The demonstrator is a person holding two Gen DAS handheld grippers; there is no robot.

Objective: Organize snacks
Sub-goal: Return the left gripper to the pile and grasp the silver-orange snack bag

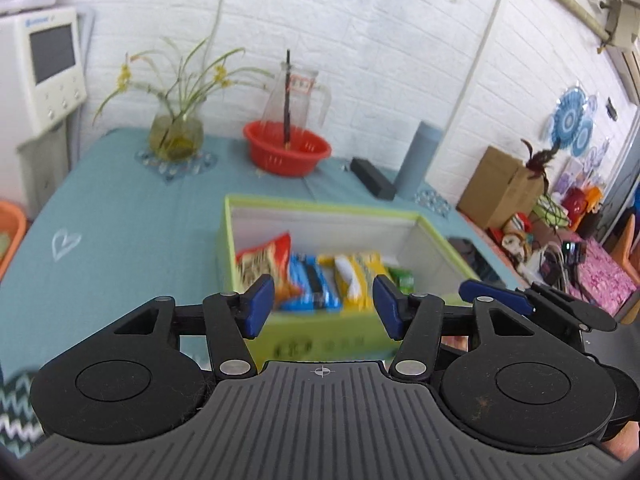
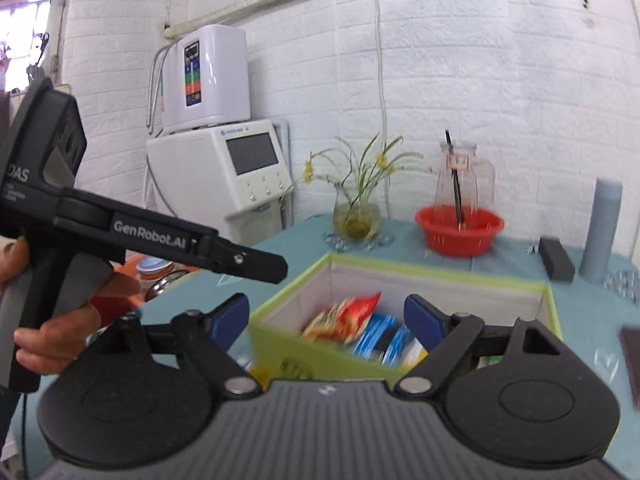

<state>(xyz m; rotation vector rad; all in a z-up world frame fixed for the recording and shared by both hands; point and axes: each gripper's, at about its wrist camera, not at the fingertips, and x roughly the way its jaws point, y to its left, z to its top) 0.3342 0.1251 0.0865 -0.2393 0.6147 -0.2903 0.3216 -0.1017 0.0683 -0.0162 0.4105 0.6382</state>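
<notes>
A light green box [image 1: 320,338] with white inner walls stands on the teal tablecloth and holds snacks: a red chip bag [image 1: 266,258], blue packets [image 1: 310,282], yellow packets [image 1: 356,276] and a small green pack [image 1: 402,276]. My left gripper [image 1: 325,306] is open and empty, above the box's near wall. My right gripper [image 2: 326,322] is open and empty, above the box's near left corner [image 2: 276,336]; the red bag [image 2: 344,316] and blue packets [image 2: 380,338] show between its fingers. The left gripper's body [image 2: 132,232] shows at the left of the right wrist view.
At the table's back stand a glass vase with a plant [image 1: 176,128], a red basket [image 1: 287,148], a glass jug [image 1: 296,92], a black box [image 1: 372,178] and a grey cylinder [image 1: 420,156]. A cardboard box [image 1: 500,188] and clutter lie to the right. White appliances [image 2: 240,160] stand at left.
</notes>
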